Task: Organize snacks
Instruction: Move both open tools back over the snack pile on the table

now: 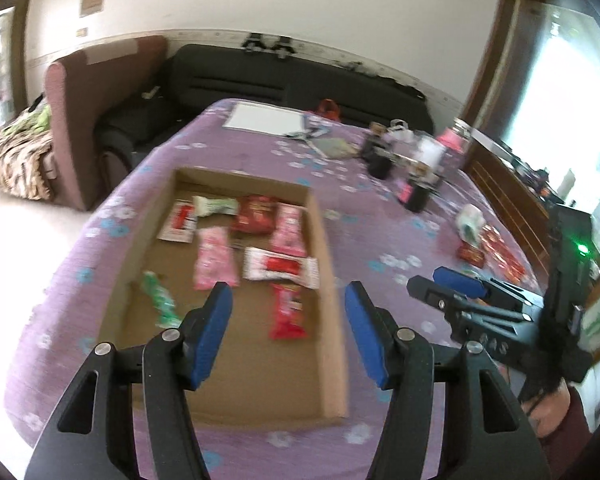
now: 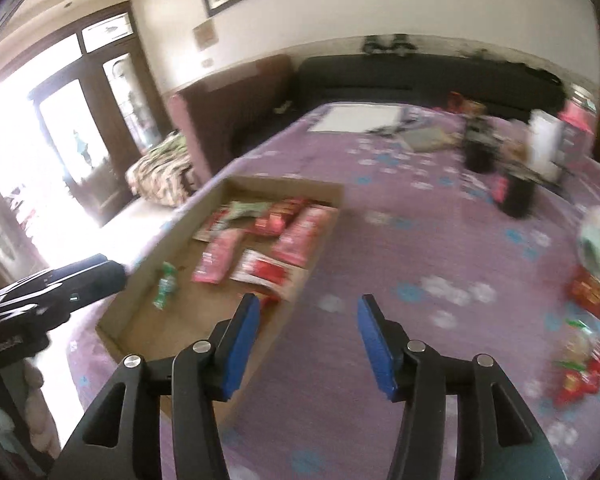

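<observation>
Shallow cardboard box [image 1: 328, 264] lies on the purple flowered cloth [image 1: 380, 232], directly below and ahead of the left tongs [image 1: 288, 304]. Contents: two pink packets [image 1: 214, 260], white-and-red packets [image 1: 280, 266], red packets [image 1: 286, 312], green wrappers [image 1: 160, 298], all lying flat and loose. Near half of the box floor is bare. Left tongs released, nothing between the pads. Right tongs [image 2: 306, 314] likewise released and empty, over the cloth just right of the box. More snacks [image 2: 580, 364] lie on the cloth, right of the right tongs.
</observation>
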Action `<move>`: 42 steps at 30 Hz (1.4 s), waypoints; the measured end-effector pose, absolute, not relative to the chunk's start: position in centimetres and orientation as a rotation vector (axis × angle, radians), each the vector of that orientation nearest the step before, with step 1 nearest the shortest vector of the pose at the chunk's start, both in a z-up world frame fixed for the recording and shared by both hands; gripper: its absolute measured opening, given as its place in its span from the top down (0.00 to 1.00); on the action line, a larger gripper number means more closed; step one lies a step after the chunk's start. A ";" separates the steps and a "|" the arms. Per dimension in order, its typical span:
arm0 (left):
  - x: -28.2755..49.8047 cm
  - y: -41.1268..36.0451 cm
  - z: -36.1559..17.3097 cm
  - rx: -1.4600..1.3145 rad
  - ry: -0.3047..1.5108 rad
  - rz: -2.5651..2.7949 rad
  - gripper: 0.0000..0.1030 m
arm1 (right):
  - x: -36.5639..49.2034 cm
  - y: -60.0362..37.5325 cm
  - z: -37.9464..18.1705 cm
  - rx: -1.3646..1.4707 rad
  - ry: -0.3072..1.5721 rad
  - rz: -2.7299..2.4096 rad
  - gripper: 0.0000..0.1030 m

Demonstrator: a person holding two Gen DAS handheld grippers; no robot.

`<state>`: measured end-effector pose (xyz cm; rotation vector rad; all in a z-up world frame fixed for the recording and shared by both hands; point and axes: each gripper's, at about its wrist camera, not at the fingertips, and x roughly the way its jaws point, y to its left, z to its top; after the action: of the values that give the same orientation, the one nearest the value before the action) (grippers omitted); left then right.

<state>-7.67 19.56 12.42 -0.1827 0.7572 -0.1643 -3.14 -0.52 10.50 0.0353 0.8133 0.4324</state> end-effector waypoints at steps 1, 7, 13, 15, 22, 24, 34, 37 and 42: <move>-7.9 18.6 12.4 -0.175 0.760 -0.183 0.44 | -3.2 -1.8 10.4 0.044 0.819 0.410 0.49; -8.7 13.2 11.7 -0.121 0.790 -0.282 0.44 | -4.0 -9.6 9.0 0.120 0.850 0.286 0.49; -9.2 9.7 10.4 -0.092 0.835 -0.337 0.44 | -5.6 -15.9 8.2 0.163 0.845 0.182 0.48; -9.3 9.1 10.1 -0.094 0.847 -0.347 0.44 | -5.9 -18.7 8.2 0.208 0.839 0.133 0.48; -9.6 8.6 8.6 -0.125 0.885 -0.347 0.44 | -5.7 -25.1 7.2 0.344 0.840 0.009 0.48; -9.7 8.9 8.2 -0.140 0.896 -0.331 0.44 | -5.2 -25.3 7.0 0.352 0.842 0.001 0.48; -10.4 10.7 7.0 -0.199 0.903 -0.277 0.44 | -1.1 -24.8 5.1 0.348 0.860 -0.085 0.47; -10.6 10.9 7.0 -0.202 0.899 -0.276 0.44 | 0.2 -25.3 5.3 0.351 0.845 -0.117 0.47; -10.8 11.2 6.7 -0.216 0.902 -0.278 0.44 | 3.9 -26.2 6.0 0.336 0.833 -0.156 0.47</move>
<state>-10.75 11.21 6.73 -0.2159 0.9018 -0.2781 3.88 -26.24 6.05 0.3357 0.8326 -0.1561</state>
